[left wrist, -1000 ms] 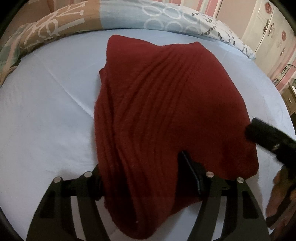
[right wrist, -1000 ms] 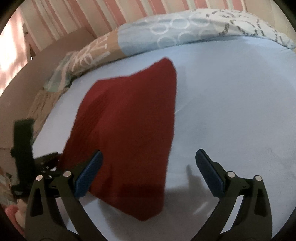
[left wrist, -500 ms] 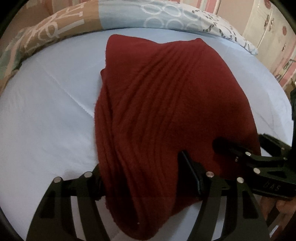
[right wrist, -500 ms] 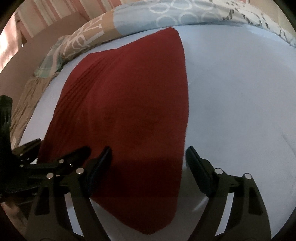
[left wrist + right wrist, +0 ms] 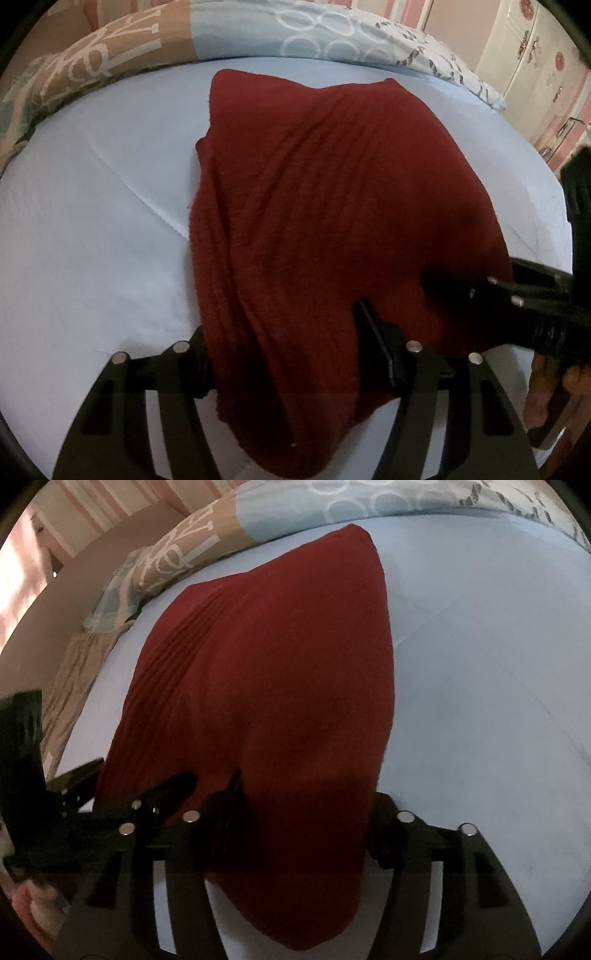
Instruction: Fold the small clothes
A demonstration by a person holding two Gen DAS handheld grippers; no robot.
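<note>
A dark red knit garment (image 5: 332,221) lies on the light blue bed sheet (image 5: 92,221), with its near edge raised. My left gripper (image 5: 286,343) is shut on the bunched near left part of it, and the jaws are closing a little further. In the right wrist view the same garment (image 5: 277,683) fills the gap of my right gripper (image 5: 306,805). Its jaws are closing, and both pads touch the cloth at the near right edge. One right finger (image 5: 443,288) lies on the cloth just right of the left gripper. A left finger (image 5: 173,786) shows beside the right gripper.
A patterned quilt (image 5: 166,48) in tan, blue and white lies along the far side of the bed (image 5: 498,664). A white cabinet (image 5: 535,48) stands against a pink striped wall at the far right. A person's hand (image 5: 33,897) shows at the lower left.
My right gripper has come down onto the garment's near right edge, and its jaws have narrowed from wide open to around the cloth. The left gripper has kept its hold and its place.
</note>
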